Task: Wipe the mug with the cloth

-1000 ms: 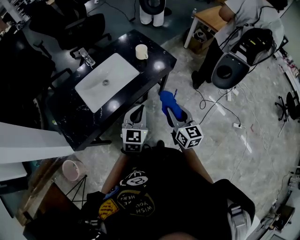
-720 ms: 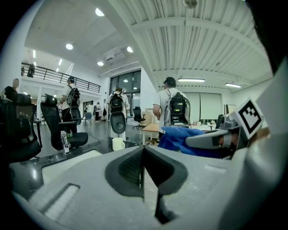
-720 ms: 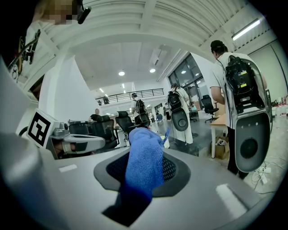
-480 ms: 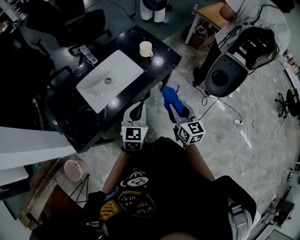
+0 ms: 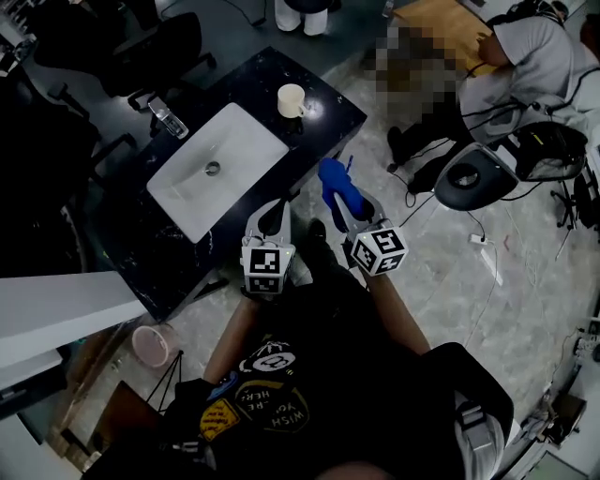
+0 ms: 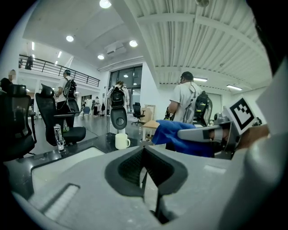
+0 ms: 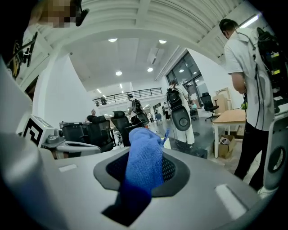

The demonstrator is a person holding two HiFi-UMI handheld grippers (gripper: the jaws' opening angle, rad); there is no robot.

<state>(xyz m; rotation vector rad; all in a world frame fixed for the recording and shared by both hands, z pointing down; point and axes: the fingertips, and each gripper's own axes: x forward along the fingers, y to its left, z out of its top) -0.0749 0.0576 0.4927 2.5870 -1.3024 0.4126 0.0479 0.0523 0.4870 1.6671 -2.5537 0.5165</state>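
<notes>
A cream mug point(image 5: 291, 99) stands on the far right end of the black counter point(image 5: 323, 122), also visible in the left gripper view as the mug point(image 6: 121, 141). My right gripper point(image 5: 349, 211) is shut on a blue cloth point(image 5: 335, 187), held over the floor just off the counter's front corner. In the right gripper view the cloth point(image 7: 144, 159) stands up between the jaws of the right gripper point(image 7: 145, 173). My left gripper point(image 5: 274, 211) hovers at the counter's front edge. Its jaws point(image 6: 144, 157) meet with nothing between them. Both grippers are well short of the mug.
A white sink point(image 5: 234, 141) is set in the counter, with a faucet point(image 5: 165, 116) behind it. A person sits at a wooden table point(image 5: 441, 21) at upper right. A dark round seat point(image 5: 469, 176) and cables point(image 5: 427, 211) are on the floor, a pink bucket point(image 5: 150, 343) lower left.
Both grippers and the cloth have moved forward a little, closer to the counter's front edge. The mug has stayed where it was.
</notes>
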